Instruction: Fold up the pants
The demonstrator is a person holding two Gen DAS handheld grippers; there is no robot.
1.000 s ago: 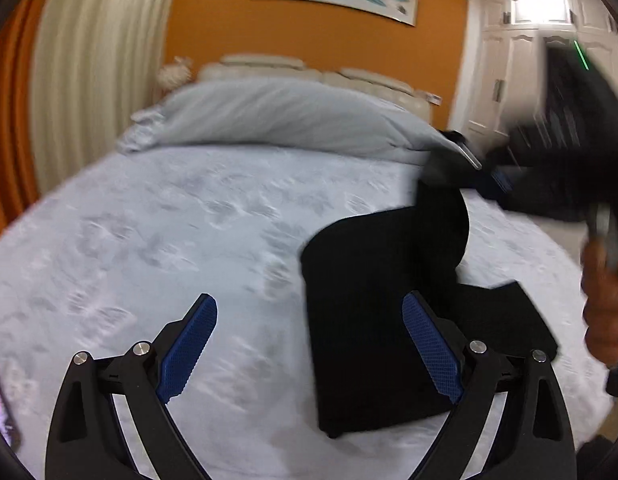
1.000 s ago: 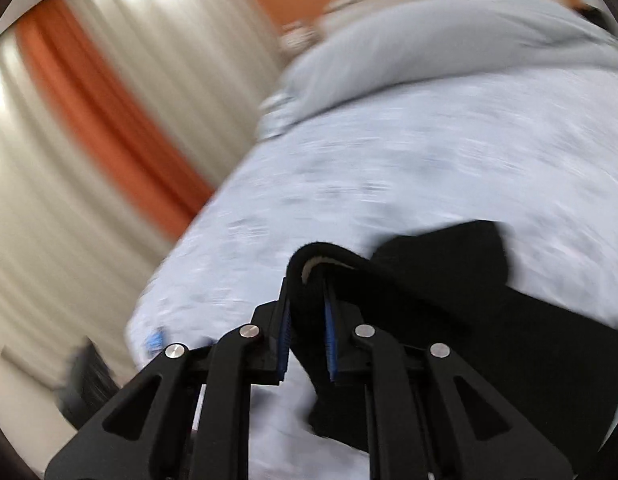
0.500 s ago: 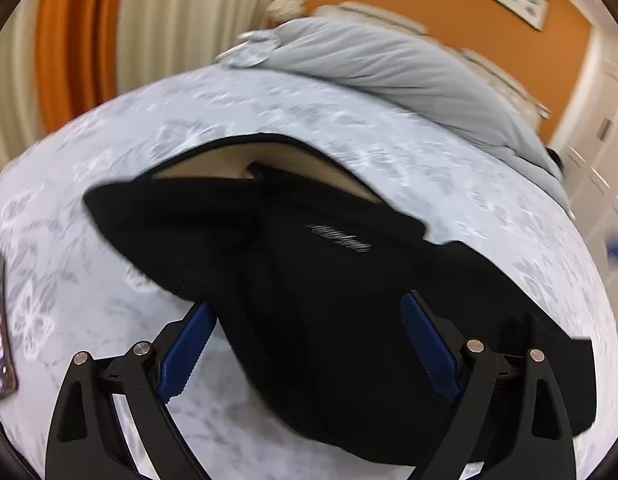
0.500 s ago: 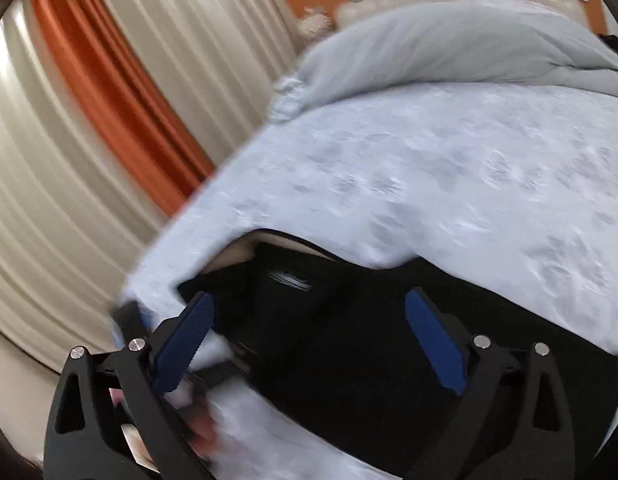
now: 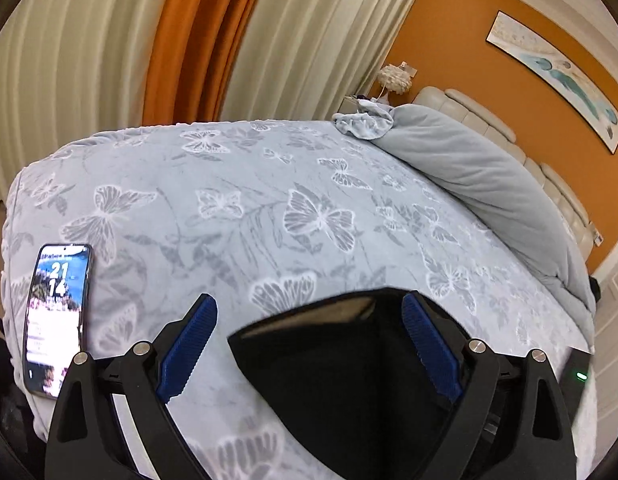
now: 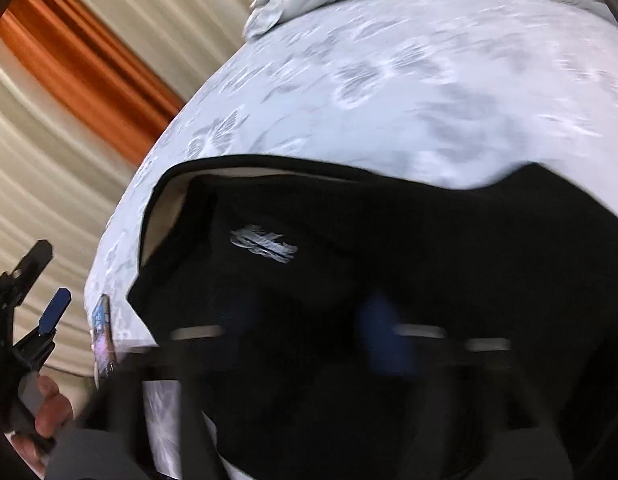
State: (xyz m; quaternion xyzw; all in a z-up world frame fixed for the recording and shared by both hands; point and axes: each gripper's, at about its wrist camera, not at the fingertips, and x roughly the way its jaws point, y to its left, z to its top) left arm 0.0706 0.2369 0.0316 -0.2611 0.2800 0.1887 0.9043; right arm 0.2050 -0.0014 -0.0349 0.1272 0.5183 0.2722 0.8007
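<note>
The black pants (image 5: 349,380) lie folded on the bed, waistband end with a pale lining toward the far side. In the right wrist view the pants (image 6: 389,280) fill the lower frame and show a small silver logo (image 6: 265,245). My left gripper (image 5: 309,352) is open and empty, low over the near edge of the pants, one blue pad on each side. It also shows at the left of the right wrist view (image 6: 49,316), held by a hand. My right gripper (image 6: 309,340) is badly blurred over the pants; its jaws look spread.
A lit phone (image 5: 57,320) lies on the bed's near left corner, also in the right wrist view (image 6: 103,336). The butterfly-print bedspread (image 5: 269,208) stretches ahead. A grey duvet roll (image 5: 489,184) lies by the headboard. Curtains (image 5: 189,40) hang beyond the bed's left edge.
My right gripper let go of the waistband and opened. The pants were laid flat on the bed. My left gripper swung left toward the curtains and drew back to the pants' near edge.
</note>
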